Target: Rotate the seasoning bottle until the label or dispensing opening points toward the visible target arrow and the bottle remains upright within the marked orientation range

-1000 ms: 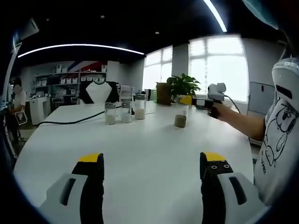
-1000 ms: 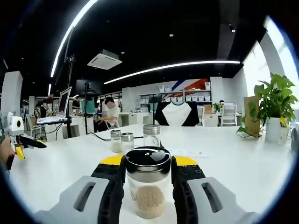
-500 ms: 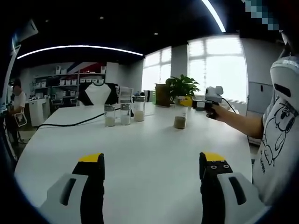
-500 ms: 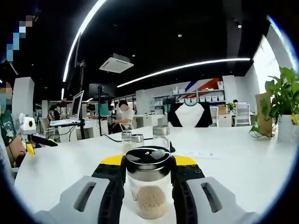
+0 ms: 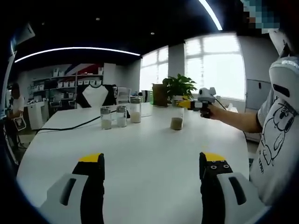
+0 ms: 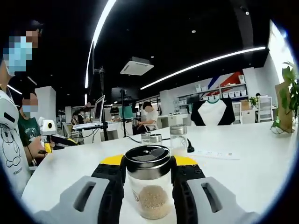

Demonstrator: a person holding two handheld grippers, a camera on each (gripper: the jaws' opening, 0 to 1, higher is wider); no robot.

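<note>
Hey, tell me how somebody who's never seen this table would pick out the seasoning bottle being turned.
On the white table, skip the three jars standing together by the black cable. The seasoning bottle stands alone nearer the plant, clamped between the right gripper's yellow-tipped jaws. It holds tan granules under a dark shiny lid.

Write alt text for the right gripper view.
The right gripper grips an upright glass seasoning bottle between its fingers; the bottle has a dark lid and pale granules at the bottom. Behind it on the white table stand three more jars.
</note>
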